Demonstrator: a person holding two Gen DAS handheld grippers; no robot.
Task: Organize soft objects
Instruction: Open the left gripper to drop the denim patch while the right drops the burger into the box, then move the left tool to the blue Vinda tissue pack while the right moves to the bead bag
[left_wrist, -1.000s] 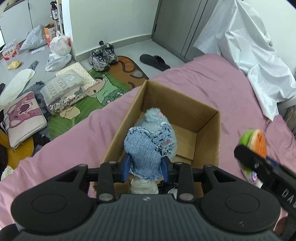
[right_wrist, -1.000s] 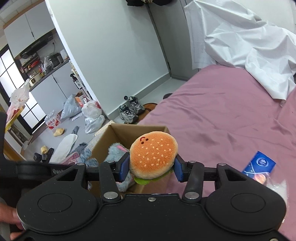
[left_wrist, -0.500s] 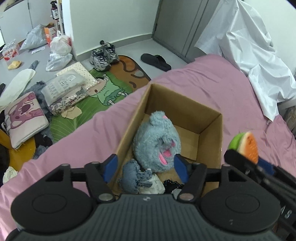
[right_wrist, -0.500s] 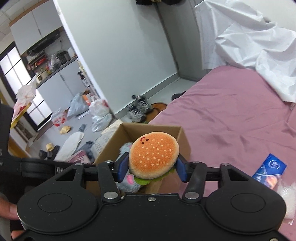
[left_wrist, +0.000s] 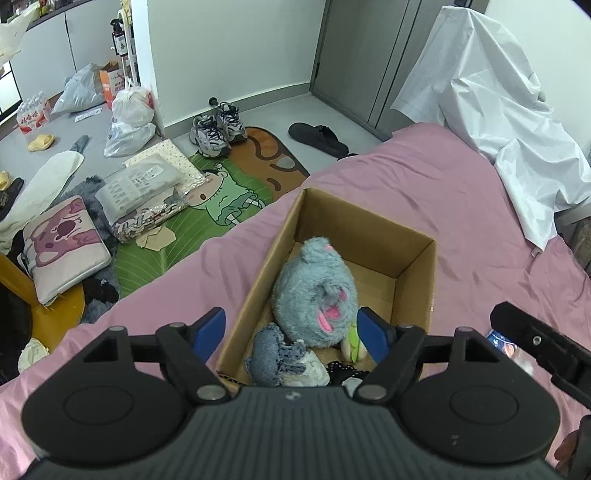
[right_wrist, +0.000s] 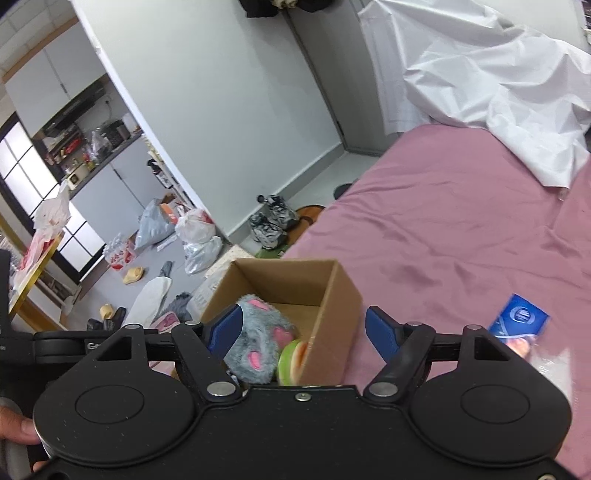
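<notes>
An open cardboard box (left_wrist: 417, 280) stands on the pink bed. In it lie a grey fluffy plush with pink marks (left_wrist: 314, 291), a small denim toy (left_wrist: 275, 354) and a burger plush (left_wrist: 352, 345), mostly hidden. My left gripper (left_wrist: 291, 330) is open and empty above the box's near end. In the right wrist view the box (right_wrist: 332, 306) holds the grey plush (right_wrist: 255, 343) and the burger plush (right_wrist: 291, 362) lying on its side. My right gripper (right_wrist: 303, 330) is open and empty above the box's near right corner.
A blue packet (right_wrist: 517, 323) and clear wrap lie on the pink sheet (right_wrist: 461, 240) right of the box. A white sheet (left_wrist: 509, 110) is heaped at the far right. The floor left of the bed holds shoes (left_wrist: 218, 129), bags, a mat and cushions.
My left gripper opened and dropped the denim toy into the box. My right gripper then opened and the burger plush fell into the box beside the grey plush.
</notes>
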